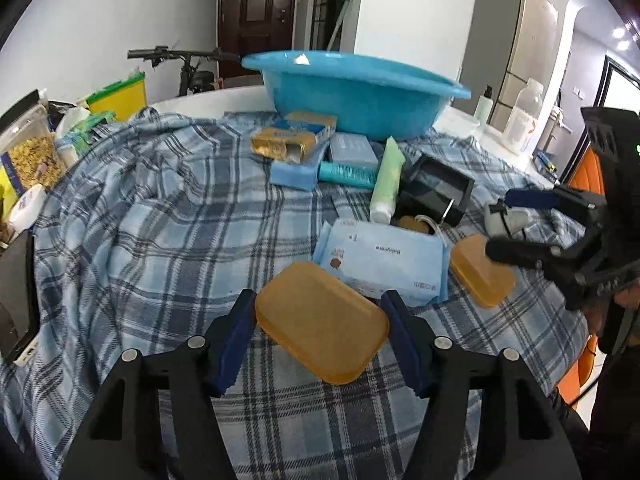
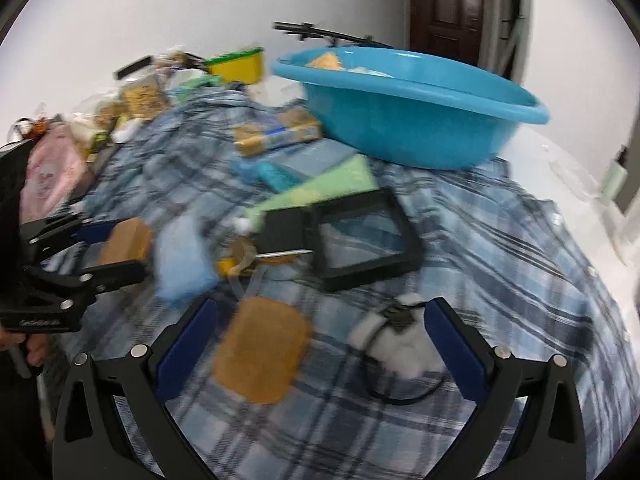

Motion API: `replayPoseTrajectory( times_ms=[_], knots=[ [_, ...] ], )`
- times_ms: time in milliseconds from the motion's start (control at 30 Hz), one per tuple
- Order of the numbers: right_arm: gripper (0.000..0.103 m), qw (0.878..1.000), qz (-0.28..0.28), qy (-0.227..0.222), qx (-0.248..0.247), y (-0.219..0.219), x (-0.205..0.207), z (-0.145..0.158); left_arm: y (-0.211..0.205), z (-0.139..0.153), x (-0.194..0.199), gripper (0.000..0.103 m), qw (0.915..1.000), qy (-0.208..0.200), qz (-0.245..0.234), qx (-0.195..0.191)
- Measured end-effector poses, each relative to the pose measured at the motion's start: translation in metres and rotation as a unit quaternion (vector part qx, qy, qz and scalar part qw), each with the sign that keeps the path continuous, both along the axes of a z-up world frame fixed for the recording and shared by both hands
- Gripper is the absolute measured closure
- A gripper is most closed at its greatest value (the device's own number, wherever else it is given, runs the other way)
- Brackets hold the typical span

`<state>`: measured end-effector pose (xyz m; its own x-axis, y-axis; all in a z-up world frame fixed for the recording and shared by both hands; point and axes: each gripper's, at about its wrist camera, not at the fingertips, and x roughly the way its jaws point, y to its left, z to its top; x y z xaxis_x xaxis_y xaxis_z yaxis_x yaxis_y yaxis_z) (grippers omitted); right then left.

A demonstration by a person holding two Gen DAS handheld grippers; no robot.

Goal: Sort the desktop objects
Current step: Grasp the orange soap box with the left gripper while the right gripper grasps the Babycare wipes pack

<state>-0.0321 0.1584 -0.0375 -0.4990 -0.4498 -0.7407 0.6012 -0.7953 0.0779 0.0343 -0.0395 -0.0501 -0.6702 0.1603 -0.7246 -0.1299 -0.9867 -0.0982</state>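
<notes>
An orange plastic lid (image 1: 322,322) lies on the plaid cloth between the open fingers of my left gripper (image 1: 322,334), which do not press it. A second orange lid (image 1: 482,270) lies to the right, under my right gripper (image 1: 508,220). In the right wrist view my right gripper (image 2: 320,344) is open over that orange lid (image 2: 262,346) and a white fluffy item with a black cord (image 2: 400,344). My left gripper (image 2: 102,250) shows at the left around the first lid (image 2: 124,242). The blue basin (image 1: 352,88) stands at the back.
On the cloth lie a wet-wipes pack (image 1: 384,262), a black frame box (image 1: 434,190), a green tube (image 1: 386,182), a teal tube (image 1: 348,174) and blue and gold boxes (image 1: 292,140). Snack bags (image 1: 28,152) and a yellow bin (image 1: 120,96) crowd the left edge. A bottle (image 1: 524,116) stands far right.
</notes>
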Motion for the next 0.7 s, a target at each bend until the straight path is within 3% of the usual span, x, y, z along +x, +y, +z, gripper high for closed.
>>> replayPoseTrajectory(
  times_ms=[267,400,533,700],
  knots=[
    [0.000,0.997,0.067,0.034,0.027,-0.050,0.020,0.005,-0.012,0.011,0.012,0.037,0.9997,0.018,0.006,0.012],
    [0.000,0.997,0.057,0.033,0.049,-0.066,0.016,-0.004,-0.016,0.012,0.015,0.037,0.9997,0.017,0.009,0.014],
    [0.000,0.997,0.069,0.011,0.030,-0.073,0.010,-0.012,-0.020,0.014,0.017,0.037,0.9995,0.023,0.013,0.020],
    [0.004,0.996,0.076,0.019,0.030,-0.081,0.011,-0.013,-0.020,0.012,0.019,0.037,0.9995,0.022,0.010,0.021]
  ],
)
